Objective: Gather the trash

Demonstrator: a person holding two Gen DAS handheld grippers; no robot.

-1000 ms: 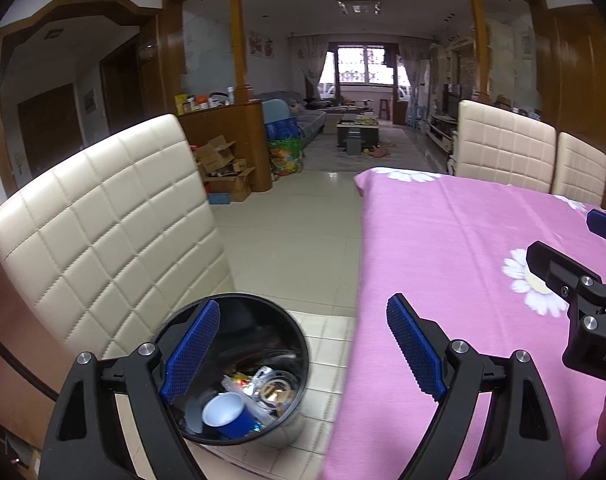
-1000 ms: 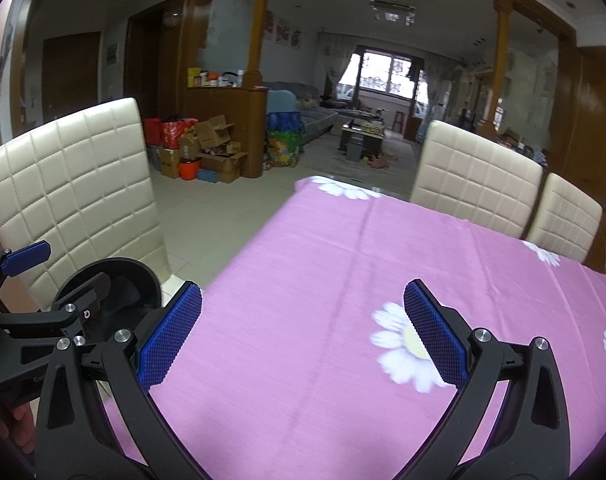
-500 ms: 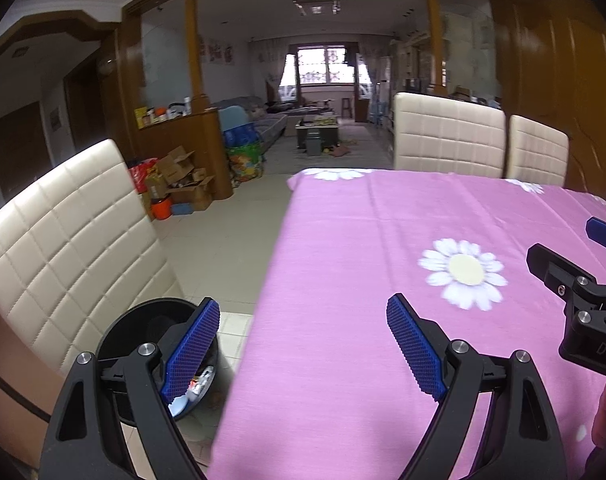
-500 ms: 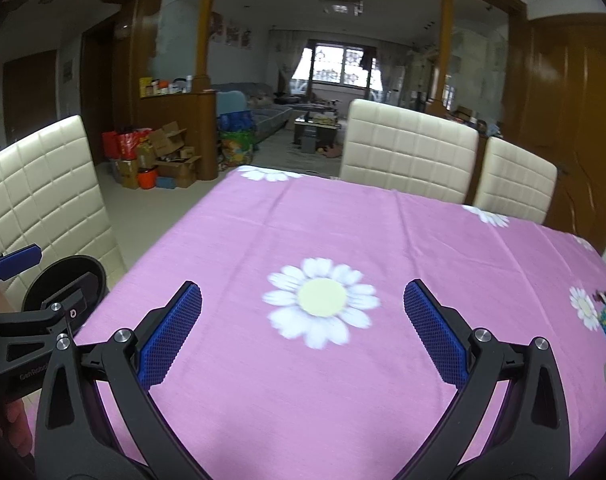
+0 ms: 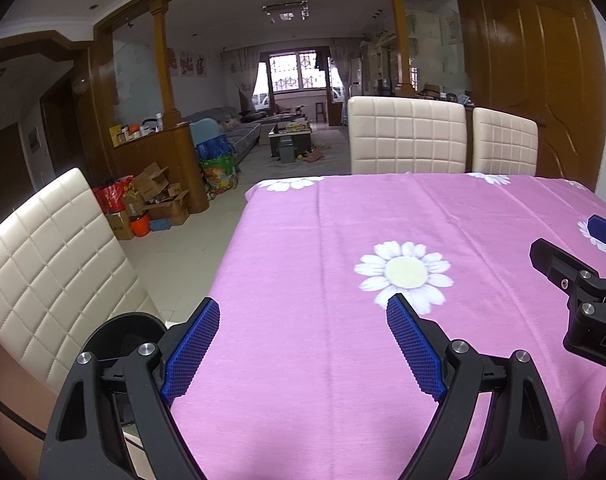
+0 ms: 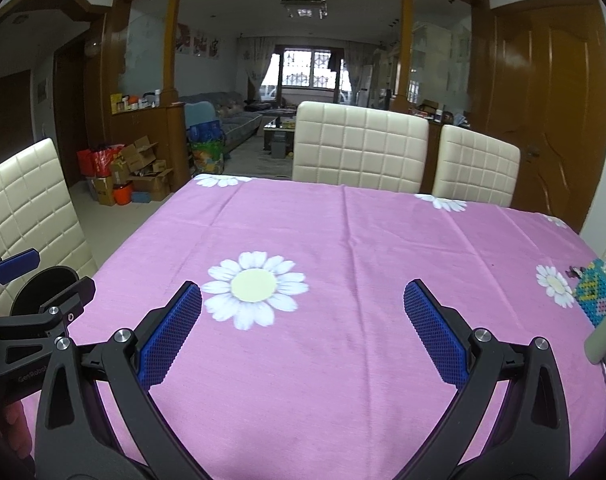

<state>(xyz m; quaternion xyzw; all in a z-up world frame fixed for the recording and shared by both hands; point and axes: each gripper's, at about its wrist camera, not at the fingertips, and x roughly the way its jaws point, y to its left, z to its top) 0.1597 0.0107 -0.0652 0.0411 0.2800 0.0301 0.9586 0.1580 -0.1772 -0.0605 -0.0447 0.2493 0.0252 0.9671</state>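
A black round trash bin [image 5: 121,332] stands on the floor at the table's left edge, partly hidden behind my left fingers; it also shows in the right wrist view [image 6: 43,286]. My left gripper [image 5: 299,346] is open and empty above the pink flowered tablecloth [image 5: 383,216] near its left edge. My right gripper [image 6: 303,332] is open and empty over the tablecloth [image 6: 363,240], to the right of the left one. No loose trash shows on the cloth between the fingers.
A cream quilted chair [image 5: 51,264] stands by the bin on the left. Two cream chairs [image 6: 361,148] stand at the table's far side. A beaded colourful pouch [image 6: 595,292] and a pale cylinder [image 6: 605,338] lie at the table's right edge. Cardboard boxes [image 5: 155,196] sit on the floor beyond.
Both grippers have swung right, from over the bin to over the table. The bin has slid to the lower left of both views. Both stay open.
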